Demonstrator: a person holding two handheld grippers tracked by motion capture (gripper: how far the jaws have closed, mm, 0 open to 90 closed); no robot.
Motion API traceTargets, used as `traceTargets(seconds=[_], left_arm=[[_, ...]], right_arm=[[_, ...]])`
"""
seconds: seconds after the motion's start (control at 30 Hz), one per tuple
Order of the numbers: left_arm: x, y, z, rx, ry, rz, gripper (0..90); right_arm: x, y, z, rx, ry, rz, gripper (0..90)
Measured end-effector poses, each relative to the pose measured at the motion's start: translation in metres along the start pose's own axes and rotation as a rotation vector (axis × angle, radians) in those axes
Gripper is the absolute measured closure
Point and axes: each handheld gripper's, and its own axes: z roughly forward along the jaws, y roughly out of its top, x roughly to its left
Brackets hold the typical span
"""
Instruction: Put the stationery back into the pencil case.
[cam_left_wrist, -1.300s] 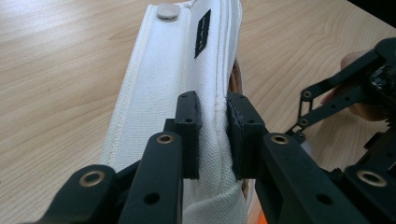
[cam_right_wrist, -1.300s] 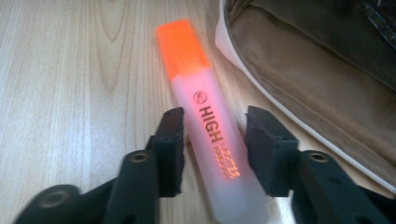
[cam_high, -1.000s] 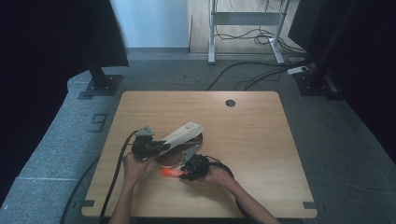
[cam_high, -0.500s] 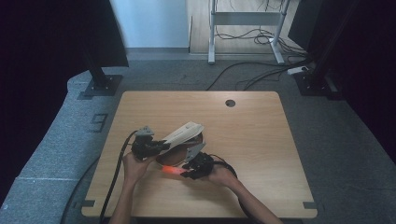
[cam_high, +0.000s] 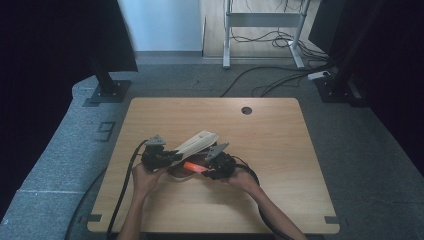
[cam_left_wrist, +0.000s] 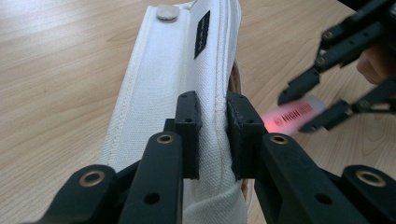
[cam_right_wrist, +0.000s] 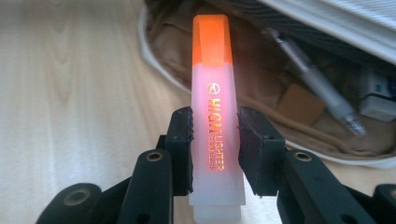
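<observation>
Wooden worktop (cam_high: 280, 150), seen from above and along each pair of jaws. Left gripper (cam_left_wrist: 212, 135): jaws clamped on the white flap (cam_left_wrist: 177, 70) of an opened pencil case (cam_high: 197, 145), flap held raised ahead of the jaws, snap button (cam_left_wrist: 166, 11) at its far end. Right gripper (cam_right_wrist: 214, 140): jaws clamped on the frosted barrel of an orange-capped highlighter (cam_right_wrist: 212, 98), cap pointing away from the jaws toward the tan-lined interior of the case just beyond. Highlighter thus held between the right jaws, above the worktop, at the near lip of the case mouth and not yet inside. Judged risks: cap catching on the white rim instead of clearing it, owing to a low approach; barrel slipping or swivelling between the pads, given the smooth plastic and a grip near the tail end; flap slipping out of the left jaws and closing over the opening, given the narrow bite on the fabric seam; crowding against the contents ahead of the jaws. Count: one pencil case, one highlighter, one silver pen (cam_right_wrist: 313, 79) lying diagonally inside, one brown block (cam_right_wrist: 299, 105) beside it, probably an eraser, one white-and-blue item (cam_right_wrist: 378, 100) at the far right, kind unclear; two grippers, two hands, one cable hole (cam_high: 246, 110) in the worktop.
</observation>
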Motion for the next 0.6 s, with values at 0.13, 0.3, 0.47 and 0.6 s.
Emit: traceTargets(seconds=[0.13, 0.3, 0.47, 0.6], left_arm=[[0.000, 0.000, 0.000, 0.000, 0.001, -0.001, 76.3], [0.000, 0.000, 0.000, 0.001, 0.000, 0.000, 76.3], [0.000, 0.000, 0.000, 0.002, -0.001, 0.000, 76.3], [0.000, 0.000, 0.000, 0.001, -0.002, -0.001, 76.3]], right_arm=[[-0.006, 0.004, 0.004, 0.012, -0.014, 0.003, 65.3], [-0.010, 0.010, 0.013, 0.024, -0.024, -0.004, 65.2], [-0.011, 0.019, 0.023, 0.038, -0.028, -0.020, 65.2], [-0.012, 0.025, 0.031, 0.039, -0.024, -0.022, 65.2]])
